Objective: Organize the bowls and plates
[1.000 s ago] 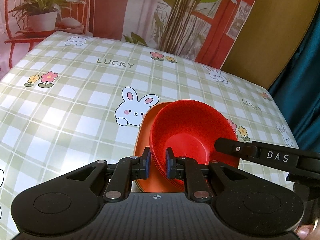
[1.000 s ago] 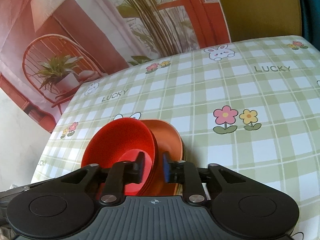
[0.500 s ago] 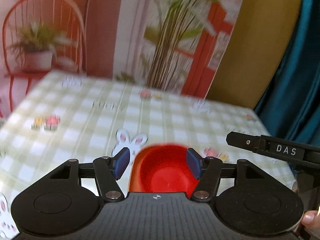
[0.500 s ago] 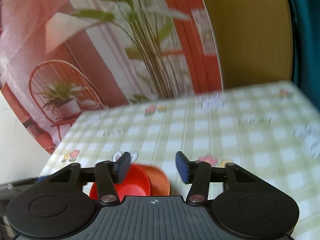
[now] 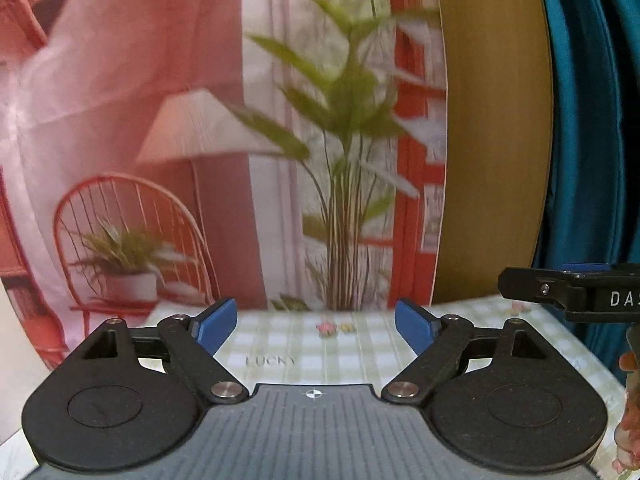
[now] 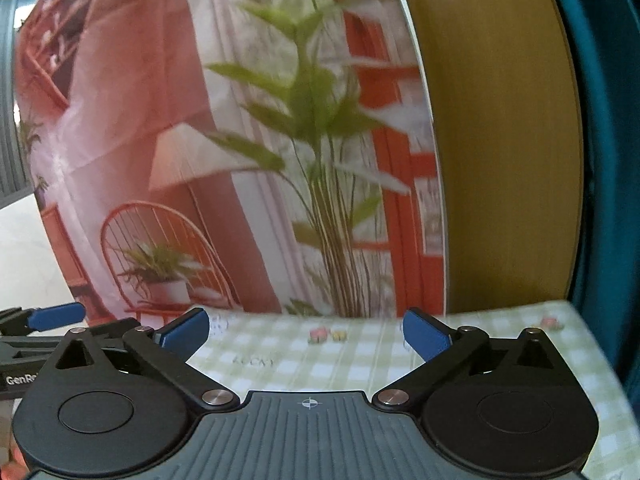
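No plates or bowls show in either view now. My left gripper (image 5: 314,326) is wide open and empty, raised and looking at the far part of the checked tablecloth (image 5: 312,344). My right gripper (image 6: 306,334) is also wide open and empty, above the same tablecloth (image 6: 360,356). The right gripper's black arm shows at the right edge of the left wrist view (image 5: 568,294). The left gripper's blue-tipped finger shows at the left edge of the right wrist view (image 6: 56,316).
A printed backdrop with a red chair, potted plants and a lamp (image 5: 192,132) stands behind the table. A yellow-brown panel (image 5: 492,140) and a teal curtain (image 5: 592,120) are at the right. The table's far edge runs below the backdrop.
Both grippers let go of the red bowl stack, opened wide and lifted back and up. The bowls and plate have dropped out of view below the cameras.
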`<action>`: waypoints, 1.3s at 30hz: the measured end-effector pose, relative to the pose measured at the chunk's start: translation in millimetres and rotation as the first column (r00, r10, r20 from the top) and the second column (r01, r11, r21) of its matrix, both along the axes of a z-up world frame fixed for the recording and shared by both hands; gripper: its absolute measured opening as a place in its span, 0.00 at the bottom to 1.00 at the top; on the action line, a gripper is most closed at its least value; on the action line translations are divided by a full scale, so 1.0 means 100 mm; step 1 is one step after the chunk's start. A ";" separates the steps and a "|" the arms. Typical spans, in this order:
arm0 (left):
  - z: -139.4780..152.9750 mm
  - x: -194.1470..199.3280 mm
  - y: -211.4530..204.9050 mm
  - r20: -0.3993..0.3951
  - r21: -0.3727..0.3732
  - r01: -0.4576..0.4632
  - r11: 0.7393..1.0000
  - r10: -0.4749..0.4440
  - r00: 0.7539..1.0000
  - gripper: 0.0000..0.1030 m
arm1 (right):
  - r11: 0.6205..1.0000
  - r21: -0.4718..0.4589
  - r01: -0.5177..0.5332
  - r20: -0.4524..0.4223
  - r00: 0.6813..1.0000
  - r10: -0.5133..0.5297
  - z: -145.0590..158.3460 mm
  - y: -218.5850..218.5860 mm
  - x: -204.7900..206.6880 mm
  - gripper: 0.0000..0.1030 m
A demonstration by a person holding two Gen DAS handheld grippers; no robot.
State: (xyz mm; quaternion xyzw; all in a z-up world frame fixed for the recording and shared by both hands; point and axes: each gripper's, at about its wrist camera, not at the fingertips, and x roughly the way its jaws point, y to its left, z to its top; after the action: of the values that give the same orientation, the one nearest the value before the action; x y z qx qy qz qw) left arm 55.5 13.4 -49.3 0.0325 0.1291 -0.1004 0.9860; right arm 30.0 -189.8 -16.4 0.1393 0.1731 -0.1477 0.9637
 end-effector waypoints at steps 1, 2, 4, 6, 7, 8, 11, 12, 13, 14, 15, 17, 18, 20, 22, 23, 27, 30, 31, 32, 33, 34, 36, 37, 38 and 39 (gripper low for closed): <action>0.06 -0.05 0.03 0.010 -0.008 -0.002 1.000 0.002 1.000 0.85 | 1.000 -0.010 0.002 0.009 1.000 -0.002 0.06 0.03 -0.03 1.00; 0.10 -0.10 0.04 0.021 -0.014 -0.004 1.000 0.004 1.000 0.85 | 1.000 -0.019 0.003 0.017 1.000 -0.003 0.11 0.05 -0.05 1.00; 0.20 -0.19 0.06 0.040 -0.017 -0.011 1.000 0.012 0.999 0.85 | 0.999 -0.037 0.010 0.032 0.999 -0.009 0.20 0.10 -0.11 1.00; 0.28 -0.27 0.07 0.058 -0.010 -0.021 1.000 0.021 0.998 0.85 | 0.999 -0.049 0.014 0.044 0.999 -0.012 0.28 0.14 -0.16 1.00; 0.33 -0.31 0.07 0.068 -0.004 -0.028 1.000 0.028 0.997 0.85 | 0.998 -0.056 0.016 0.050 0.999 -0.013 0.33 0.16 -0.18 1.00; 0.36 -0.37 0.08 0.077 -0.001 -0.035 0.999 0.035 0.996 0.85 | 0.998 -0.060 0.017 0.054 0.998 -0.014 0.35 0.18 -0.20 1.00; 0.45 -0.48 0.10 0.103 -0.001 -0.051 0.999 0.051 0.993 0.85 | 0.997 -0.077 0.026 0.068 0.997 -0.021 0.44 0.24 -0.28 1.00; 0.48 -0.51 0.11 0.108 -0.006 -0.053 0.999 0.053 0.993 0.85 | 0.996 -0.082 0.028 0.072 0.997 -0.022 0.46 0.25 -0.30 1.00; 0.50 -0.55 0.12 0.112 -0.011 -0.055 0.998 0.055 0.992 0.85 | 0.996 -0.086 0.029 0.076 0.997 -0.023 0.49 0.27 -0.32 1.00; 0.52 -0.57 0.13 0.115 -0.015 -0.057 0.998 0.058 0.992 0.85 | 0.995 -0.090 0.031 0.079 0.997 -0.024 0.51 0.28 -0.34 1.00; 0.54 -0.59 0.14 0.118 -0.018 -0.060 0.998 0.062 0.991 0.85 | 0.995 -0.094 0.032 0.083 0.996 -0.025 0.53 0.28 -0.36 1.00; 0.55 -0.62 0.14 0.125 -0.021 -0.069 0.997 0.071 0.990 0.86 | 0.995 -0.098 0.035 0.090 0.996 -0.027 0.56 0.31 -0.42 1.00; 0.55 -0.64 0.14 0.129 -0.021 -0.074 0.997 0.076 0.989 0.86 | 0.994 -0.099 0.036 0.093 0.995 -0.026 0.57 0.31 -0.43 1.00; 0.56 -0.66 0.14 0.129 -0.024 -0.079 0.997 0.081 0.988 0.86 | 0.994 -0.102 0.037 0.100 0.995 -0.027 0.60 0.32 -0.47 1.00; 0.57 -0.69 0.15 0.125 -0.032 -0.079 0.996 0.082 0.989 0.86 | 0.994 -0.105 0.038 0.102 0.994 -0.027 0.62 0.33 -0.49 1.00; 0.57 -0.69 0.16 0.124 -0.036 -0.079 0.996 0.082 0.989 0.86 | 0.994 -0.106 0.040 0.103 0.994 -0.029 0.62 0.33 -0.49 1.00; 0.58 -0.72 0.17 0.133 -0.040 -0.086 0.995 0.091 0.987 0.86 | 0.993 -0.106 0.047 0.107 0.994 -0.035 0.64 0.34 -0.52 1.00; 0.58 -0.74 0.17 0.134 -0.041 -0.084 0.996 0.089 0.987 0.86 | 0.993 -0.109 0.049 0.107 0.994 -0.037 0.65 0.34 -0.53 1.00; 0.58 -0.74 0.17 0.134 -0.041 -0.084 0.996 0.089 0.987 0.86 | 0.993 -0.109 0.048 0.107 0.994 -0.036 0.65 0.34 -0.53 1.00; 0.58 -0.74 0.17 0.133 -0.041 -0.085 0.996 0.089 0.987 0.86 | 0.993 -0.108 0.048 0.108 0.993 -0.036 0.64 0.34 -0.53 1.00; 0.58 -0.74 0.17 0.134 -0.042 -0.085 0.996 0.089 0.987 0.86 | 0.993 -0.108 0.048 0.109 0.993 -0.037 0.65 0.34 -0.53 1.00; 0.58 -0.74 0.17 0.134 -0.043 -0.085 0.995 0.090 0.987 0.86 | 0.993 -0.107 0.047 0.108 0.994 -0.036 0.64 0.34 -0.52 1.00; 0.58 -0.74 0.16 0.135 -0.046 -0.086 0.995 0.091 0.987 0.86 | 0.993 -0.108 0.047 0.107 0.994 -0.036 0.64 0.34 -0.52 1.00; 0.58 -0.74 0.17 0.134 -0.045 -0.085 0.995 0.090 0.987 0.86 | 0.993 -0.108 0.048 0.107 0.994 -0.036 0.64 0.34 -0.52 1.00; 0.57 -0.74 0.16 0.134 -0.044 -0.085 0.995 0.090 0.987 0.86 | 0.993 -0.108 0.047 0.108 0.994 -0.036 0.64 0.34 -0.52 1.00; 0.57 -0.74 0.16 0.133 -0.044 -0.085 0.995 0.090 0.987 0.86 | 0.993 -0.108 0.047 0.107 0.994 -0.036 0.64 0.34 -0.52 1.00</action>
State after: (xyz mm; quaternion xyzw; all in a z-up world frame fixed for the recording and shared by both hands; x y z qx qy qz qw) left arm -18.3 29.6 8.2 0.0149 0.0615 -0.0570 0.9964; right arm -22.3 -155.9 48.0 0.0970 0.1108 -0.1695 0.9745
